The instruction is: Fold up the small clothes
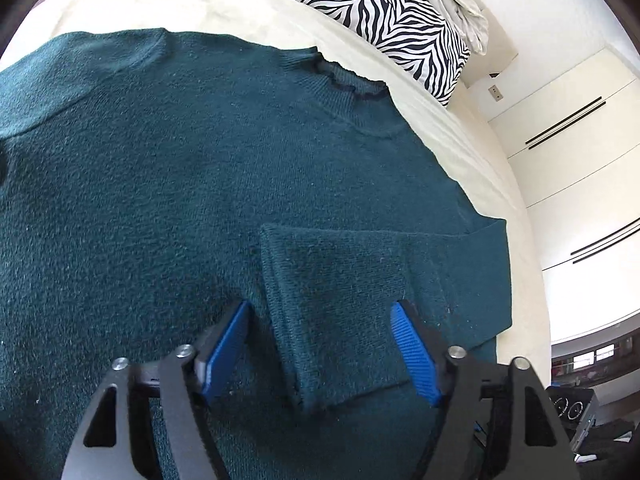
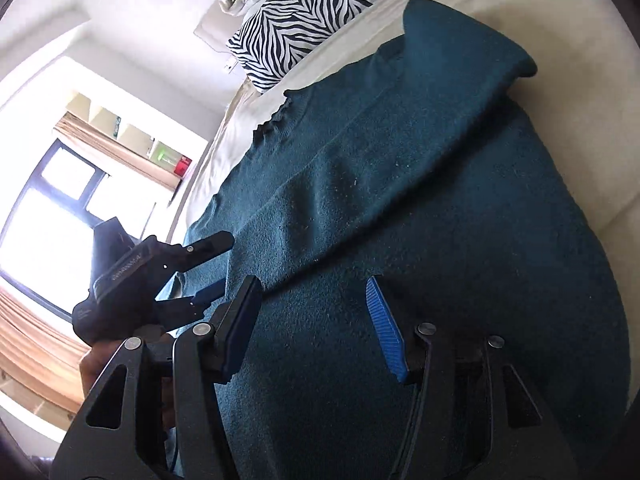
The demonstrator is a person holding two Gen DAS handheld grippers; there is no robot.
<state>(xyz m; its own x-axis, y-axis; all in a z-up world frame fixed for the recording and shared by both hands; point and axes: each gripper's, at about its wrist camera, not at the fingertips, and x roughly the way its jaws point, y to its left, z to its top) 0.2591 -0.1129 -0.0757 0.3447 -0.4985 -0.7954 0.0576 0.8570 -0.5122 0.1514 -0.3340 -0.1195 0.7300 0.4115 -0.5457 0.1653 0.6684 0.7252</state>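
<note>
Sweater (image 1: pixel 180 200), dark teal knit, lies flat on the cream bed (image 1: pixel 460 168); one sleeve (image 1: pixel 360 300) is folded across its body at 5 o'clock. Judged soft, thick, limp and non-slippery; best pinched at hem or shoulder edge. Left gripper (image 1: pixel 320 344) and right gripper (image 2: pixel 312 320) are both released, holding nothing.

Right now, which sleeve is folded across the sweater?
The sleeve between the left tongs, folded onto the body. The other sticks out past the shoulder.

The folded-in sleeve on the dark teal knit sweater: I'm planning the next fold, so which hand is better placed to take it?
Probably the left: its open tongs straddle the sleeve, while the right tongs hover open over plain sweater body.
</note>
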